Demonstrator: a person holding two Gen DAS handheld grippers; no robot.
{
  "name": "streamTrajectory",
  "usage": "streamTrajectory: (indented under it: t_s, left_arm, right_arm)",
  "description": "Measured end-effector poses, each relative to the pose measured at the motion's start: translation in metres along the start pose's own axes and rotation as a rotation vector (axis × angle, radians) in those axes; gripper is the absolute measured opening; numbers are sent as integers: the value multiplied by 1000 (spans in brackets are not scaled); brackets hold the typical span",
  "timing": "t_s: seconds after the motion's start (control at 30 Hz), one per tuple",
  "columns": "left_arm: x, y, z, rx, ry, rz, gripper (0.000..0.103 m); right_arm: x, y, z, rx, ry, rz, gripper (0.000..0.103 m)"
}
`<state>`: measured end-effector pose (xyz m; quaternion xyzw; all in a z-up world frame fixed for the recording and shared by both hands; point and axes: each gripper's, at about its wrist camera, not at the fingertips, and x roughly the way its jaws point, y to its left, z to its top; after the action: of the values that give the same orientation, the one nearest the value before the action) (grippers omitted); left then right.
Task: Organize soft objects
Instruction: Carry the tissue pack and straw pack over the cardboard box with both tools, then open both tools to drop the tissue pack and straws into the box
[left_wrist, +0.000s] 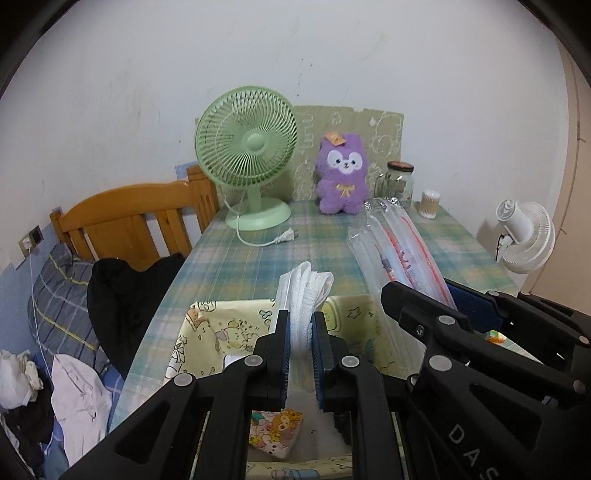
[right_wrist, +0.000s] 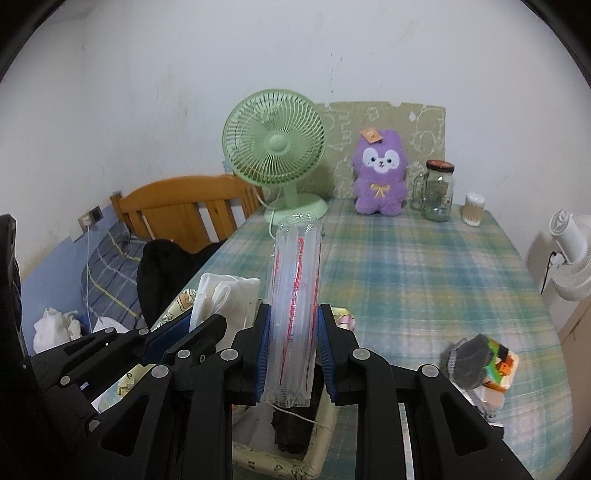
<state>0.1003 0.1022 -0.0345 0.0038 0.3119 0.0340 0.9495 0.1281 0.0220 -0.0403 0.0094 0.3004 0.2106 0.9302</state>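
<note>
Your left gripper (left_wrist: 300, 345) is clamped on a folded white cloth (left_wrist: 303, 291), and your right gripper (right_wrist: 293, 354) is clamped on a clear air-cushion pack (right_wrist: 295, 295) with red lines; both are held just above the near end of the table, over a cartoon-print fabric bin (left_wrist: 207, 332) that stands open below the fingers. The pack is long and sticks far out past the pads, so if you tilt down or swing it, its free end may sag, catch the bin's rim or sweep toward the fan (right_wrist: 275, 144). The cloth is held only by a narrow fold; its loose layers could slip out or drape over the rim instead of dropping inside. The two grippers sit close side by side, so lowering both at once risks knocking them together or jamming one item on the other. Farther out, the plaid tablecloth (right_wrist: 424, 266) carries a purple plush (right_wrist: 380, 173), a jar (right_wrist: 437, 192) and a swab tub (right_wrist: 474, 209) along the far edge, and a grey bundle (right_wrist: 471, 360) lies at the near right. Left of the table is a wooden bed (left_wrist: 129, 214) with dark clothing (left_wrist: 125, 295) piled on it; a white fan (left_wrist: 524, 236) sits off to the right, against plain white walls.
</note>
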Motion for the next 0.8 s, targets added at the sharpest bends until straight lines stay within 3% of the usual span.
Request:
streamTrajectory:
  t_s: [0.37, 0.43, 0.57, 0.63, 0.8]
  left_arm:
    - [31, 14, -4, 8, 47, 25, 17]
    - [37, 18, -6, -6, 71, 30, 32]
    - [43, 23, -10, -14, 94, 33, 44]
    - [45, 24, -13, -16, 103, 37, 61]
    - [49, 27, -20, -36, 126, 40, 69]
  right_arm:
    - [33, 7, -1, -22, 52, 21, 28]
    - [39, 9, -3, -24, 71, 32, 27]
    - [47, 11, -6, -25, 91, 46, 27]
    - [50, 12, -8, -28, 100, 48, 27]
    - [55, 15, -14, -37, 127, 53, 27]
